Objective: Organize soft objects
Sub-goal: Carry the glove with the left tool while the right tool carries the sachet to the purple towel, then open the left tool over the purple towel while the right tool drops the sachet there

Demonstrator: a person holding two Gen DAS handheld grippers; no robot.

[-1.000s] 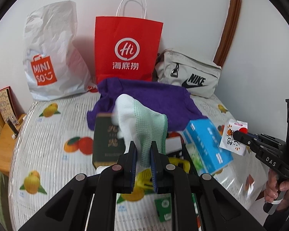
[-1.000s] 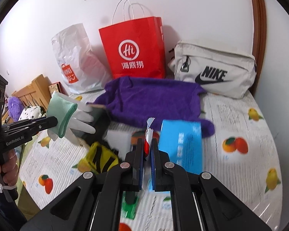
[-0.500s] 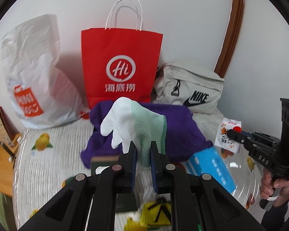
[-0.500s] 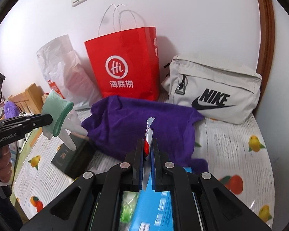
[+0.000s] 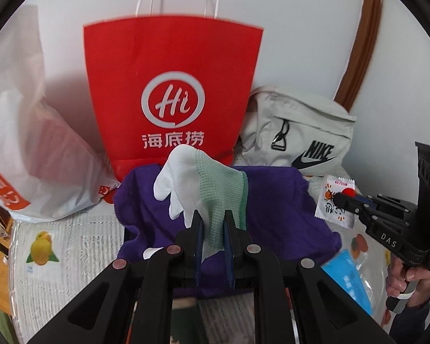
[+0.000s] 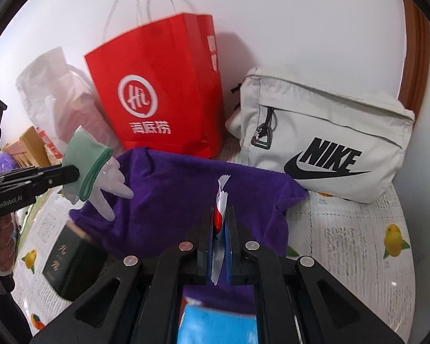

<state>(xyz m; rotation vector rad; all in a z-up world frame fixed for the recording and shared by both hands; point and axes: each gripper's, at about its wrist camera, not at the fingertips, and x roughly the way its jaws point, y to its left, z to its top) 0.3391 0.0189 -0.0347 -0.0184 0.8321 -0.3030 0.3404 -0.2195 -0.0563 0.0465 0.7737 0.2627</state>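
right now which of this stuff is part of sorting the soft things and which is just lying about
In the job:
- white and green glove, pinched in the left gripper
- small sachet, pinched in the right gripper
- purple cloth, spread on the table
- red paper bag, perhaps the container

Lying about:
- Nike pouch
- white plastic bag
- dark box
- blue pack

Glove (image 5: 203, 189) and packet (image 6: 221, 200) carried nearer the red bag (image 5: 172, 86) — book (image 6: 71, 266) left behind.
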